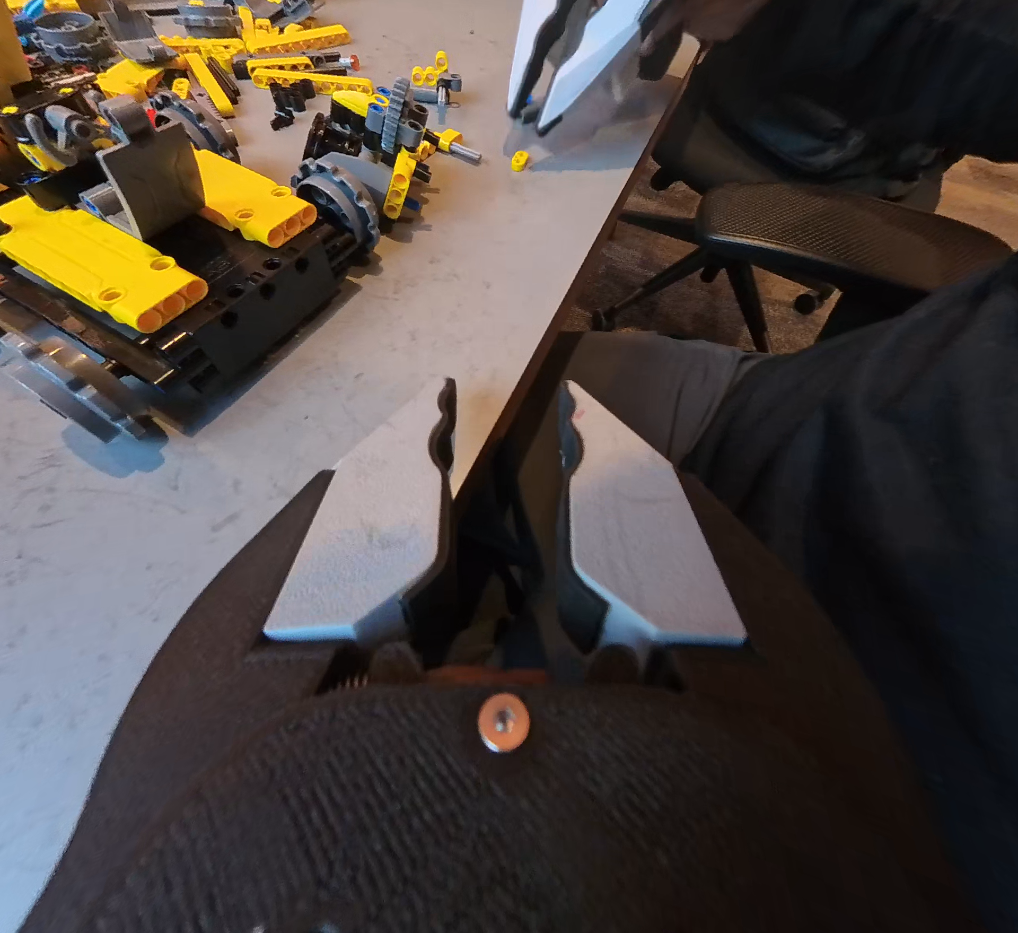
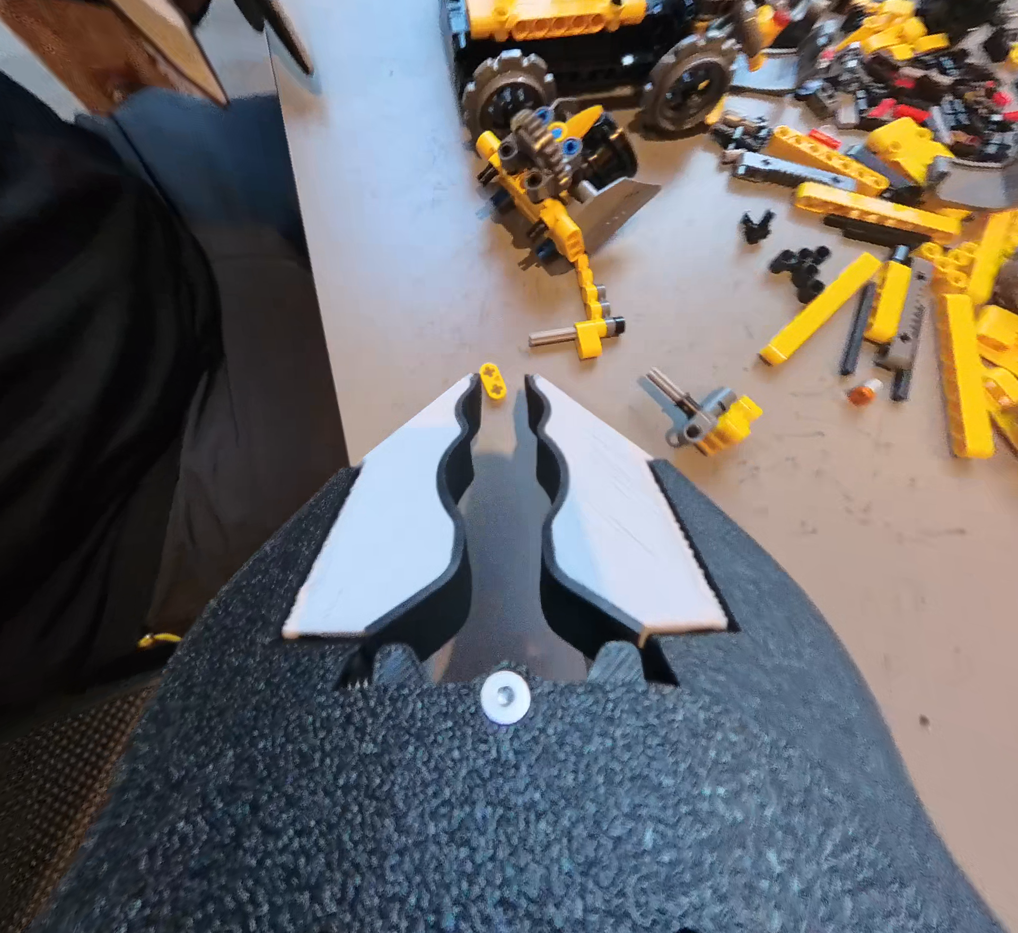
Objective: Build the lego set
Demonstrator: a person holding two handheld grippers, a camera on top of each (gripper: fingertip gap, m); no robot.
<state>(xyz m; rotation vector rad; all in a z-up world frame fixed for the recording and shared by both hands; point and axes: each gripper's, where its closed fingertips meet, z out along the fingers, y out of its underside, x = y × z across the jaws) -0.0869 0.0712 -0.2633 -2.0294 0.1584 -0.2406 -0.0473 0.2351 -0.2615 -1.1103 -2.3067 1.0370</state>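
Near the edge of the grey table (image 1: 440, 300): right gripper (image 2: 501, 383), jaws narrowly parted and empty, tips just short of a small yellow link (image 2: 493, 380); left gripper (image 1: 509, 399), jaws apart, empty, well away.

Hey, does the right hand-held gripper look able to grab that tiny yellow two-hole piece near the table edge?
Probably yes. The right hand-held gripper is open, and the small yellow two-hole piece lies flat on the table by its fingertips, with nothing between them.
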